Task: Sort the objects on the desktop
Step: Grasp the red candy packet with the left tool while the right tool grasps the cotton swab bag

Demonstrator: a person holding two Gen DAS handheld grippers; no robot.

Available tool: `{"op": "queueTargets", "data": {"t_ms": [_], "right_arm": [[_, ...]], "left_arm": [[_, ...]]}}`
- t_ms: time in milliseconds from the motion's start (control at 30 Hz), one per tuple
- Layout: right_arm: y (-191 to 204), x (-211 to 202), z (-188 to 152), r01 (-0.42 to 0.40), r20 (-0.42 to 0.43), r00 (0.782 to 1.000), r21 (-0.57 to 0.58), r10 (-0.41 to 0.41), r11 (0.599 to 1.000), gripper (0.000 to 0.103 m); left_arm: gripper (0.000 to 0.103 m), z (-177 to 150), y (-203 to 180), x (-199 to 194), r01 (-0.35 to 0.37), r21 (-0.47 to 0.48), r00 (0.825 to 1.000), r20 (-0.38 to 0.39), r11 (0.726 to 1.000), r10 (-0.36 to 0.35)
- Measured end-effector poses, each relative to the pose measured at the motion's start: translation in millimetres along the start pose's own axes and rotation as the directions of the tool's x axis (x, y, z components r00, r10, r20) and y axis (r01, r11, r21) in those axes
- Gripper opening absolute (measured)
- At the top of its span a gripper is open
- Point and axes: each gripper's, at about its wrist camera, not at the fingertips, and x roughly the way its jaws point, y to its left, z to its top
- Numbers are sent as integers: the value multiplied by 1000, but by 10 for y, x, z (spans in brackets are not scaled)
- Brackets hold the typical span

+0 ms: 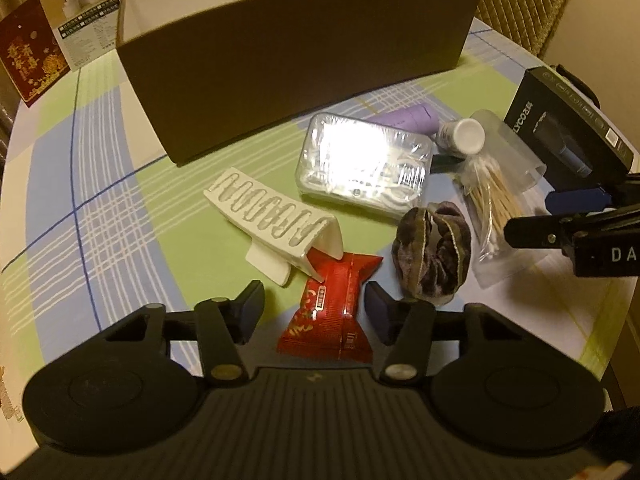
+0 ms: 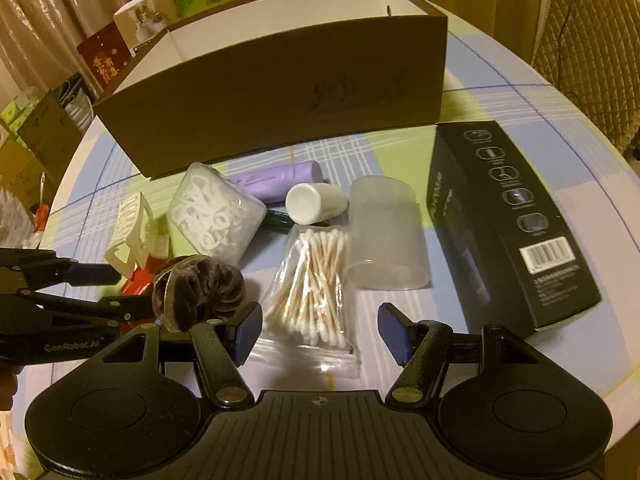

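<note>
My left gripper (image 1: 314, 314) is open, its jaws on either side of a red snack packet (image 1: 330, 312) lying on the table. A white hair claw clip (image 1: 272, 224) rests on the packet's far end. A brown scrunchie (image 1: 432, 258) lies just right of it. My right gripper (image 2: 320, 334) is open, its jaws either side of the near end of a bag of cotton swabs (image 2: 312, 292). Beyond lie a clear box of floss picks (image 2: 214, 212), a purple tube (image 2: 280, 180), a white bottle (image 2: 314, 202) and a frosted cup (image 2: 386, 232).
A large brown cardboard box (image 2: 280, 88), open on top, stands across the back of the round table. A black product box (image 2: 508, 216) lies at the right. Cartons and tissue packs stand behind the table at the left. A chair (image 2: 592, 40) is at the far right.
</note>
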Motion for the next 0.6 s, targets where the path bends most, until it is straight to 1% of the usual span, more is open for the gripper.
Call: {"op": "queueTargets", "data": {"t_ms": [133,167,200,267,433,600], "right_arm": [[25,81,18,3,-2,1000,-5,-3,1000,61],[28,100,17,5,-3,1000,-6,-5,1000,59],[30,120,14,6,-4,1000,-10,-6,1000,56],[33,146,-7,-14,-5,1000,-18,13,1000,43],[48,114,-43,-31,-13,999,-74,30,997,34],[-38,8,-109,-89,-79,993,-93,82,992,30]], "left_arm": [[41,-23,-12,58,3,-1,1000,-16,1000,-3],[38,-31,-12,54,6,-5,1000,-9,1000,-6],[37,-36,-13,52,9,-6,1000,-6,1000,-9],[31,-36,-11,47,11,-12,1000,-1,1000,-11],[27,-57,-11,28,11,-11,1000,4,1000,-11],[25,-139,-13,-28,16,-15,1000,-6,1000,-16]]}}
